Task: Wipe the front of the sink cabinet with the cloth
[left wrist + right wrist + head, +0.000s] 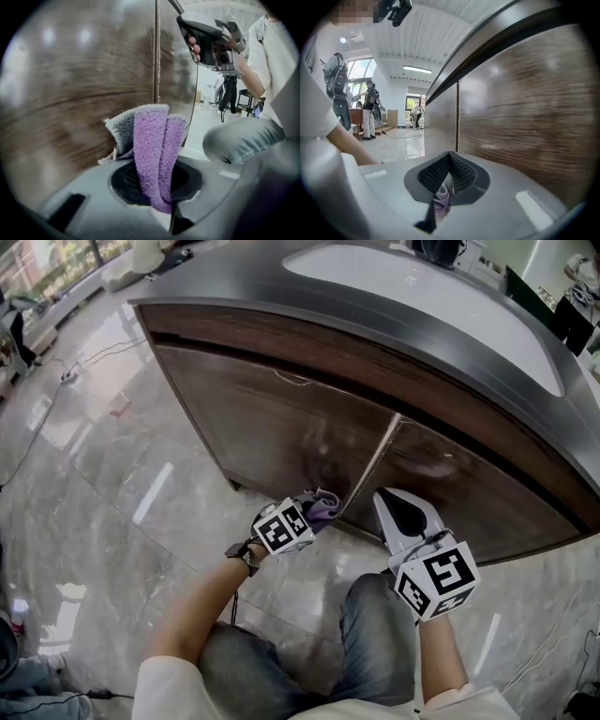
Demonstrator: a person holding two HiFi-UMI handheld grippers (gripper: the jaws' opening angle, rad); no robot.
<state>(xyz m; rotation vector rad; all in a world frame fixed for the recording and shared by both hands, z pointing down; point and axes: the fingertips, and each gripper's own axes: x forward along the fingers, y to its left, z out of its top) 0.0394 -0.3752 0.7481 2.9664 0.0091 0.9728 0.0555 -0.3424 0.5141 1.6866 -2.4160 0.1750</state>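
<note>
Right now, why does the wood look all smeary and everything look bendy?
Left gripper view: the cabinet front is streaked by motion blur, the cloth is sharp. Right gripper view: the wide lens bends the countertop edge. Head view: the shiny floor shows white glare streaks.

The cloth (157,154) is purple, with a grey part edged in white behind it. The cabinet front (272,418) is dark brown with a fine wood grain, and the countertop (375,310) above it is dark grey, almost black, around a white sink (422,287). The floor (103,456) is grey marble with pale veins. The left gripper (319,505) and the right gripper (392,498) are pale grey and carry black-and-white square markers. The pads (461,171) of the right one are black with a small mesh pattern. The person's trousers (375,652) are blue-grey, the shirt (173,690) is white and the watch (242,555) is black.
</note>
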